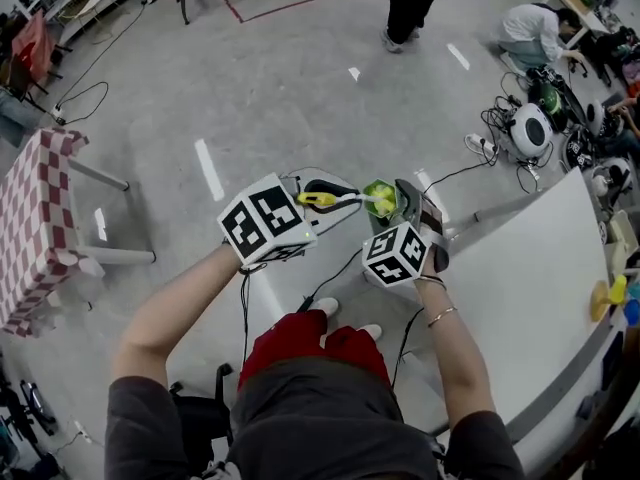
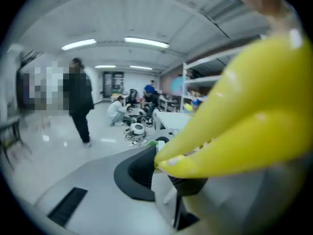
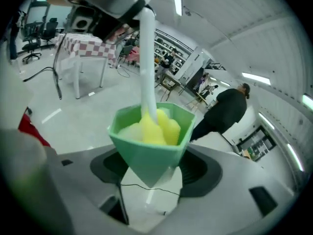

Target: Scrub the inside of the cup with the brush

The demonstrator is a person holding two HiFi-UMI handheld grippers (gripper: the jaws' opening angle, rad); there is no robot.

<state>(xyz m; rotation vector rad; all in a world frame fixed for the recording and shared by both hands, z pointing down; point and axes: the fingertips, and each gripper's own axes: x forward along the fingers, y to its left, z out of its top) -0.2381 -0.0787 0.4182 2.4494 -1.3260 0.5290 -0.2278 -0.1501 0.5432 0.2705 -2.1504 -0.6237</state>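
Brush (image 2: 234, 121): left gripper (image 1: 322, 196) is clamping it by the handle, yellow tip sitting inside the cup (image 3: 149, 141)
Cup: right gripper (image 3: 151, 177) is pinching it, holding it mid-air
Floor (image 1: 260, 78): grey, shining
Room: white table (image 1: 530, 298) sitting on the right, checkered table (image 1: 40, 218) on the left, person in black (image 1: 415, 3) standing ahead

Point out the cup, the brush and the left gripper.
cup (image 3: 146, 155), right gripper view, on its green outer wall.
brush (image 3: 155, 127), right gripper view, on its yellow head inside the cup.
left gripper (image 1: 322, 199), head view, between its jaws, shut on the brush handle.
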